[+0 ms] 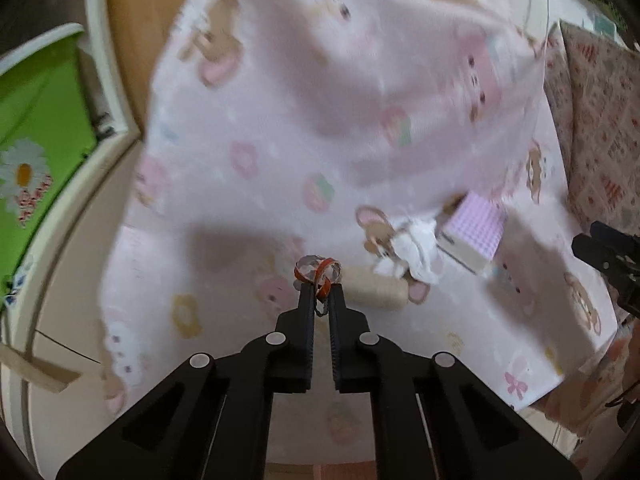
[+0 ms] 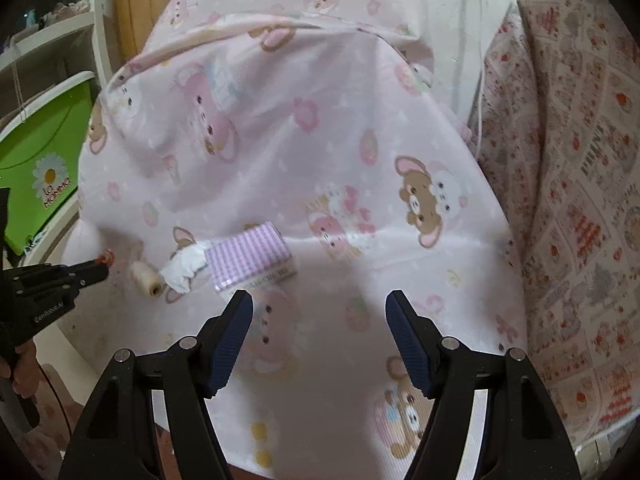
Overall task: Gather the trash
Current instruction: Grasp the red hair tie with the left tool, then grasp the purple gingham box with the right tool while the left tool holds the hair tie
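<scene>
My left gripper (image 1: 320, 290) is shut on a small crumpled clear wrapper with red stripes (image 1: 318, 271), held just above the pink cartoon-print sheet (image 1: 280, 140); the left gripper also shows in the right wrist view (image 2: 105, 263). On the sheet lie a cream thread spool (image 1: 374, 290) (image 2: 146, 278), a crumpled white tissue (image 1: 414, 252) (image 2: 185, 266) and a purple checked box (image 1: 474, 236) (image 2: 252, 258). My right gripper (image 2: 320, 312) is open and empty, just in front of the box; its tip shows in the left wrist view (image 1: 600, 254).
A green bin with a daisy print (image 1: 36, 128) (image 2: 44, 160) stands left of the bed by a white frame (image 1: 108, 60). A strawberry-print quilt (image 2: 580, 180) lies on the right. A wooden door (image 2: 148, 0) is behind.
</scene>
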